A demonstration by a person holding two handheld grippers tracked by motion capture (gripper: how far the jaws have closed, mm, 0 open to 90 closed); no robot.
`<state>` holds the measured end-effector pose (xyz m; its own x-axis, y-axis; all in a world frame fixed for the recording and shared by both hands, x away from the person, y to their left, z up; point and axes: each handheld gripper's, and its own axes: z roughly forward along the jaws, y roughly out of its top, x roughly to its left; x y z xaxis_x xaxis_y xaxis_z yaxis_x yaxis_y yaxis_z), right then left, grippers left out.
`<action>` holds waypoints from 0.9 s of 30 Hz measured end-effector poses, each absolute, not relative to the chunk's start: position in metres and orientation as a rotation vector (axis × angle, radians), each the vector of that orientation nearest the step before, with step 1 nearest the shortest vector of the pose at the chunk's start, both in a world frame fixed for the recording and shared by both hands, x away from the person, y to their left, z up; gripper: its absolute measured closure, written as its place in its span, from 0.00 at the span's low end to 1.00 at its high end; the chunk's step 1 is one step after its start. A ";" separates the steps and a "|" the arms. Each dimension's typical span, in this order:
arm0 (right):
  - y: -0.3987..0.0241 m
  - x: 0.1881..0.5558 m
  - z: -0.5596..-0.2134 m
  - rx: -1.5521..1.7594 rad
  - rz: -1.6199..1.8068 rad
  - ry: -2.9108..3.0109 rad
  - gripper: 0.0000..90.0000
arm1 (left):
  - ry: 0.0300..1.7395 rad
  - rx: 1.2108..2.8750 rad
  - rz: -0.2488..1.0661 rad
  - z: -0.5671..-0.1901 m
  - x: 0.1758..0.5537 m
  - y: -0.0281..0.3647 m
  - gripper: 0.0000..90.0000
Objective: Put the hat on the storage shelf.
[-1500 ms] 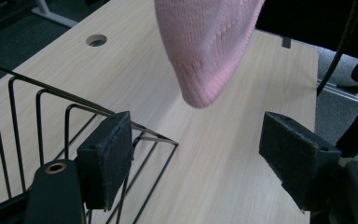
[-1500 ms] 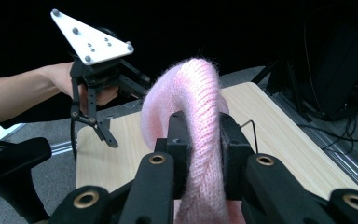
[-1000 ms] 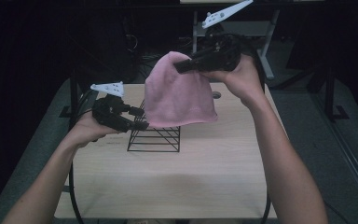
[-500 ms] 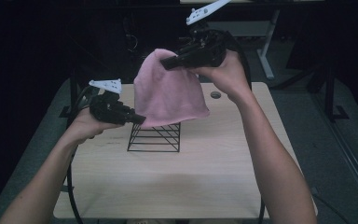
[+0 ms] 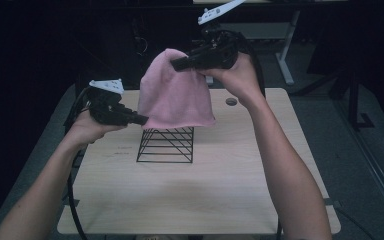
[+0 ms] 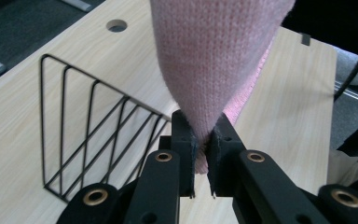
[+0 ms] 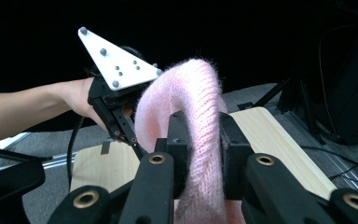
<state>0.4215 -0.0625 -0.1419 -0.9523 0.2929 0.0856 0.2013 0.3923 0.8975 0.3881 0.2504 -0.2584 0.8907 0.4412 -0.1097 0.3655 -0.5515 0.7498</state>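
Observation:
A pink knitted cloth (image 5: 177,97) hangs in the air over a black wire rack (image 5: 166,145) on the table. My right gripper (image 5: 176,64) is shut on the cloth's top fold and holds it up; in the right gripper view the knit (image 7: 200,88) is bunched between the jaws of that gripper (image 7: 198,140). My left gripper (image 5: 142,120) has just been closing and is now shut on the cloth's lower left corner. In the left gripper view the knit (image 6: 214,56) narrows to a point pinched in that gripper (image 6: 202,135).
The light wooden table (image 5: 205,200) has a round cable hole (image 5: 231,101) near its far right. The rack (image 6: 88,135) stands just below and beside the left gripper. A desk leg (image 5: 285,60) stands behind the table, and cables trail off the left edge.
The right gripper has carried the pink cloth to the left, over the rack. The left gripper's jaws have shut on the cloth's lower left corner.

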 end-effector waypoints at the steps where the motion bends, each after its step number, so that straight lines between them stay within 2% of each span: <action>1: -0.061 0.422 -0.143 0.461 1.630 2.548 0.87 | 0.587 2.210 0.120 -0.259 0.389 0.252 0.92; 17: -0.045 0.445 -0.164 0.506 1.611 2.578 0.86 | 0.689 2.229 0.193 -0.273 0.402 0.271 0.92; 27: -0.041 0.457 -0.177 0.534 1.617 2.589 0.86 | 0.680 2.287 0.233 -0.281 0.406 0.267 0.92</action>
